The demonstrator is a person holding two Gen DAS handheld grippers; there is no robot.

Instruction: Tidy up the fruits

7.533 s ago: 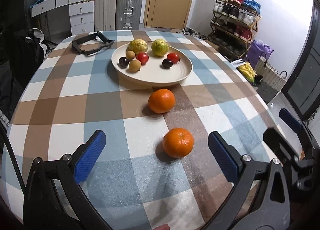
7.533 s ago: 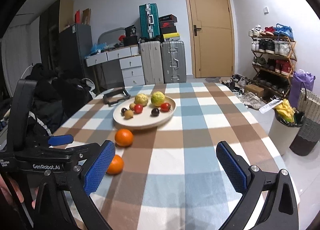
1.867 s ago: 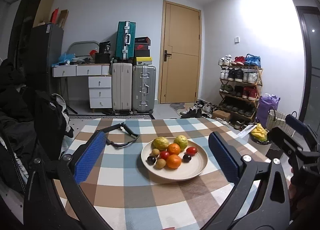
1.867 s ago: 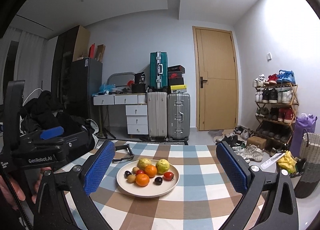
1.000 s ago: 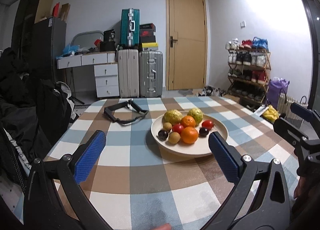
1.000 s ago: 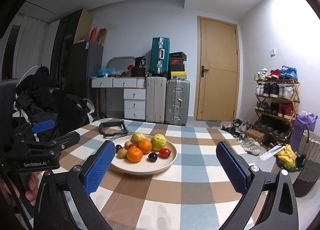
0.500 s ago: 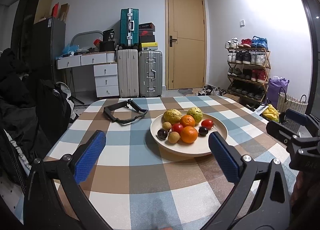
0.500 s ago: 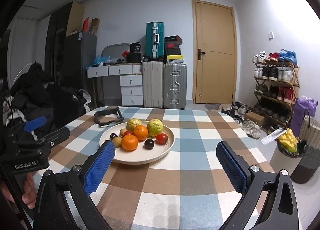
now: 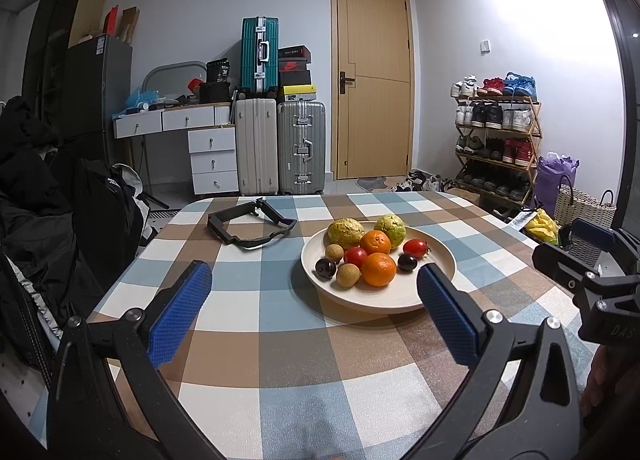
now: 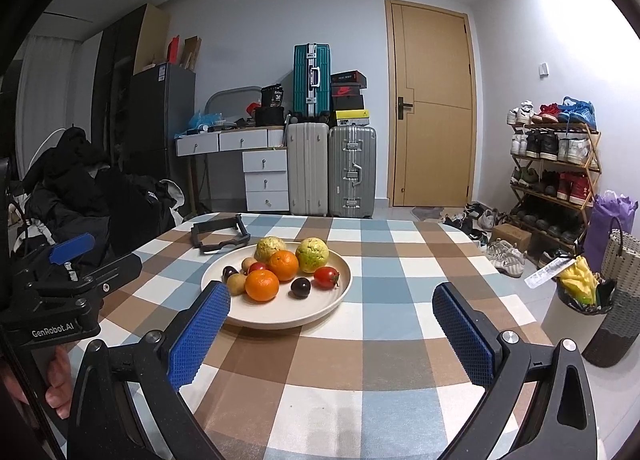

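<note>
the left gripper (image 9: 314, 310) is spread wide with nothing between its blue pads (image 9: 180, 312), hovering low over the near part of the checked table (image 9: 280, 340). the right gripper (image 10: 332, 332) is likewise spread and empty, its pads (image 10: 464, 334) framing bare cloth. compared with 7.5 s ago, the two oranges that lay loose on the cloth in front of the plate are now on the plate (image 9: 436, 256) with the rest: one orange (image 9: 379, 269) at the front, a second orange (image 9: 375, 241) behind it. since half a second ago the views have barely shifted.

the near half of the table is open cloth under both grippers; its left edge drops toward dark clothing (image 9: 48, 220), its right edge toward the floor, where a basket (image 10: 618, 300) stands. a black frame (image 9: 250, 228) lies on the far left of the cloth, apart from the plate.

the plate sits ahead of the left gripper, nearer its right pad, whose tip overlaps the plate's near rim in that view. in the right wrist view the plate (image 10: 336, 296) lies ahead and to the left, just beyond the left pad. two green-yellow fruits (image 9: 346, 233), two tomatoes (image 9: 415, 247) and small brown and dark fruits fill it.
</note>
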